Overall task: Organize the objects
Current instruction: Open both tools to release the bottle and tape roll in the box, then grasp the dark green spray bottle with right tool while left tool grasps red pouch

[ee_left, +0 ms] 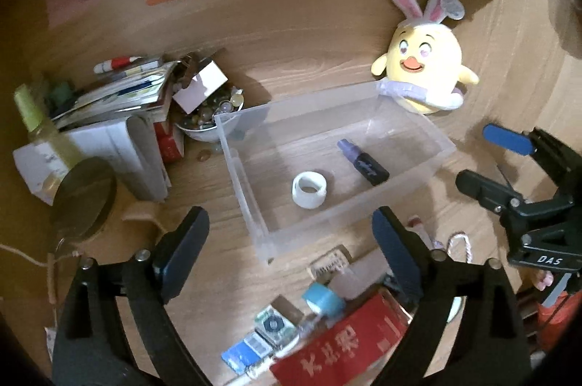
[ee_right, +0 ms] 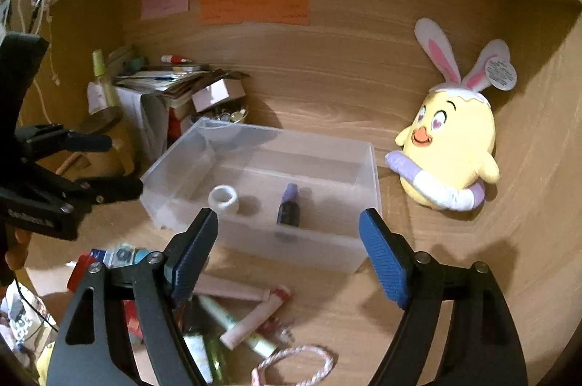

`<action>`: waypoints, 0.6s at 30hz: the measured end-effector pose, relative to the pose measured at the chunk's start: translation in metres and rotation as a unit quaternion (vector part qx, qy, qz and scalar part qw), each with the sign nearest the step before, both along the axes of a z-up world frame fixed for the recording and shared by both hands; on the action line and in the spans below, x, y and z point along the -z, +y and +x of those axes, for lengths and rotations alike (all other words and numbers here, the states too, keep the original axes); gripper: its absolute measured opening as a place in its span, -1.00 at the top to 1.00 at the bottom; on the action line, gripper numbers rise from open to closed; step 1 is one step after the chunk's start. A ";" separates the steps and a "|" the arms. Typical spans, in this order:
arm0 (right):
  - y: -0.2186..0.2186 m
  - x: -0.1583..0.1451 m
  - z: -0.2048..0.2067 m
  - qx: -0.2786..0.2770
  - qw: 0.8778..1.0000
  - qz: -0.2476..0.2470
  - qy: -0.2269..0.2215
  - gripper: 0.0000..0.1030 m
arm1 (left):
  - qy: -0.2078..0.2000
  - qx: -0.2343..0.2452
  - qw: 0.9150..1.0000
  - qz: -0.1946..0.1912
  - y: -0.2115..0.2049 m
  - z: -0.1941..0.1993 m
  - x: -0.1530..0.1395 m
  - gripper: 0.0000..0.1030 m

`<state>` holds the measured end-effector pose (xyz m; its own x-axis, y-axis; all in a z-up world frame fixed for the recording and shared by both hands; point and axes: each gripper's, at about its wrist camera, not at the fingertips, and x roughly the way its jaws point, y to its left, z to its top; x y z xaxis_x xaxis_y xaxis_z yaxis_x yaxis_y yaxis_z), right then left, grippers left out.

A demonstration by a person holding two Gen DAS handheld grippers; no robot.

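Both jaws gape wide, gripping nothing. Under the left gripper (ee_left: 291, 255) lie a red box (ee_left: 342, 346) and blue tape roll (ee_left: 323, 298). Ahead of both sits the clear bin (ee_left: 414, 168), holding 1 white tape roll (ee_left: 309, 190) and 1 purple bottle (ee_left: 363, 162). Beyond, right of the right gripper (ee_right: 289, 248), sits a yellow plush (ee_right: 451, 149).

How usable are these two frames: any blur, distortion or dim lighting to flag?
Left wrist view: strong fisheye bending, dark vignette corners, warm dim light; the red box near the left claw is blurred. Right wrist view: same curvature; tubes beside the right claw are soft, the clear bin reads sharp enough.
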<state>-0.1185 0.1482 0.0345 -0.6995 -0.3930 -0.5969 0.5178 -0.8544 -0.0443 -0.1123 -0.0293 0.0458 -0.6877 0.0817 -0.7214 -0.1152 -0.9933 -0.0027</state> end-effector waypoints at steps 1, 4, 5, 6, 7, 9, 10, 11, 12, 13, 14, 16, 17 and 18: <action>0.001 0.002 0.005 -0.001 1.000 -0.002 -0.001 -0.50 | 0.003 0.000 1.000 -0.001 -0.001 0.006 0.000 -0.83; 0.006 0.012 0.021 -0.004 1.000 -0.010 -0.009 -0.50 | 0.011 -0.003 1.000 -0.013 -0.004 0.024 0.004 -0.85; 0.007 0.015 0.024 -0.004 1.000 -0.010 -0.012 -0.51 | 0.011 -0.006 1.000 -0.016 -0.004 0.029 0.007 -0.85; 0.008 0.018 0.027 -0.005 1.000 -0.009 -0.014 -0.50 | 0.008 -0.010 1.000 -0.019 -0.006 0.034 0.011 -0.86; 0.009 0.023 0.033 -0.005 1.000 -0.009 -0.016 -0.51 | 0.004 -0.013 1.000 -0.020 -0.008 0.038 0.016 -0.86; 0.010 0.029 0.039 -0.007 1.000 -0.008 -0.022 -0.50 | -0.006 -0.016 1.000 -0.018 -0.011 0.045 0.025 -0.86; 0.010 0.034 0.043 -0.010 1.000 -0.006 -0.026 -0.50 | -0.014 -0.020 1.000 -0.017 -0.013 0.050 0.032 -0.86; 0.010 0.037 0.046 -0.012 1.000 -0.006 -0.028 -0.51 | -0.017 -0.023 0.999 -0.016 -0.014 0.054 0.036 -0.86; 0.010 0.039 0.049 -0.013 0.999 -0.007 -0.031 -0.50 | -0.020 -0.026 0.999 -0.016 -0.015 0.058 0.040 -0.86; 0.010 0.042 0.052 -0.016 0.999 -0.008 -0.035 -0.50 | -0.024 -0.030 0.999 -0.015 -0.016 0.063 0.046 -0.86; 0.011 0.044 0.055 -0.018 0.999 -0.011 -0.040 -0.50 | -0.026 -0.033 0.999 -0.013 -0.016 0.067 0.049 -0.86; 0.011 0.051 0.059 -0.021 0.998 -0.015 -0.049 -0.51 | -0.031 -0.039 0.999 -0.007 -0.016 0.074 0.057 -0.86; 0.011 0.054 0.061 -0.022 0.998 -0.015 -0.053 -0.51 | -0.034 -0.039 0.999 -0.003 -0.015 0.077 0.060 -0.86; 0.011 0.057 0.062 -0.023 0.998 -0.016 -0.059 -0.50 | -0.038 -0.039 0.999 0.001 -0.014 0.079 0.063 -0.86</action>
<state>-0.0564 0.1589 -0.0229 -0.6056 -0.4430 -0.6610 0.5558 -0.8300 0.0470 -0.0336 -0.0431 -0.0171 -0.6358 0.0319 -0.7712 -0.0378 -0.9992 -0.0102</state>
